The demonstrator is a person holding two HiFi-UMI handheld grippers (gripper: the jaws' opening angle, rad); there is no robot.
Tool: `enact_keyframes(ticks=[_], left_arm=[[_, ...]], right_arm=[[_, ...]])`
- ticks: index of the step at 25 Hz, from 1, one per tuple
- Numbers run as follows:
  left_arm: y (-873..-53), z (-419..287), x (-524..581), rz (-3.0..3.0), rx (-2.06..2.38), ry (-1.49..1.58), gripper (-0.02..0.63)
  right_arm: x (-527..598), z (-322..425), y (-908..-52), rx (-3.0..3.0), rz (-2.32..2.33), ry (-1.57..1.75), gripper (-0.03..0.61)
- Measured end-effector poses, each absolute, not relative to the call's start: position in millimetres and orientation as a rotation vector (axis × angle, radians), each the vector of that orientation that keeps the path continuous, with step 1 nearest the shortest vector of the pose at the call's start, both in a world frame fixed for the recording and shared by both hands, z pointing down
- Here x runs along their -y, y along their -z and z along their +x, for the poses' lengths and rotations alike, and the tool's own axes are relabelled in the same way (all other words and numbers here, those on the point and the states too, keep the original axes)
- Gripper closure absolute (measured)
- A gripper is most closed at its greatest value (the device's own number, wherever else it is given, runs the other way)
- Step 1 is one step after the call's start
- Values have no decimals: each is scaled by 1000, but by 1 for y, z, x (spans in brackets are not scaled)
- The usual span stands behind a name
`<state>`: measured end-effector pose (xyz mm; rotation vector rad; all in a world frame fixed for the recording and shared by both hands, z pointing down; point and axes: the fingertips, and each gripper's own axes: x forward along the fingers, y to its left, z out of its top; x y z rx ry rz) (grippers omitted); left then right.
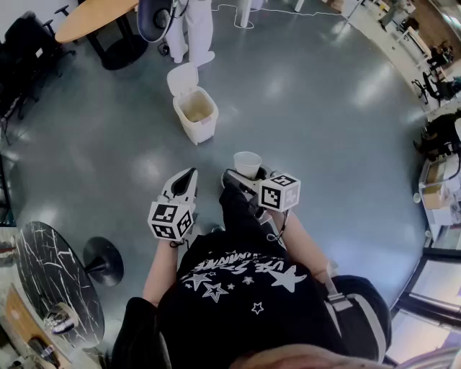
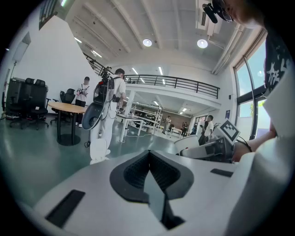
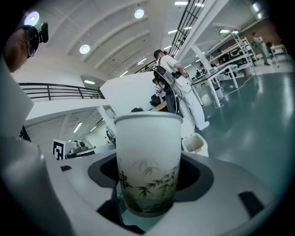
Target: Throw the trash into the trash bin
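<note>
A white paper cup (image 1: 247, 163) printed with bamboo stands upright between the jaws of my right gripper (image 1: 245, 176), which is shut on it. In the right gripper view the cup (image 3: 148, 161) fills the centre and hides both jaw tips. My left gripper (image 1: 189, 175) is held beside it on the left, shut with nothing in it; its pads meet in the left gripper view (image 2: 148, 154). The cream trash bin (image 1: 196, 112) stands on the floor ahead with its lid up, and shows small past the cup (image 3: 194, 145).
A person in white (image 1: 194, 29) stands just beyond the bin. A round wooden table (image 1: 94, 18) and black chairs (image 1: 29, 43) are at the far left. A dark marbled round table (image 1: 47, 274) is close on my left. Desks (image 1: 436, 194) line the right side.
</note>
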<state>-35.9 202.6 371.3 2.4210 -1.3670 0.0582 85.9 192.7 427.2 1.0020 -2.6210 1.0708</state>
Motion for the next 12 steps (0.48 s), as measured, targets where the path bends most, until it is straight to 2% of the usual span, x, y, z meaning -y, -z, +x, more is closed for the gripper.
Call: enact_keyframes(ticks=[12], left_arm=[[-366, -40, -149, 2330, 1452, -81, 601]], right_arm=[[-121, 85, -423, 2615, 915, -1180, 272]])
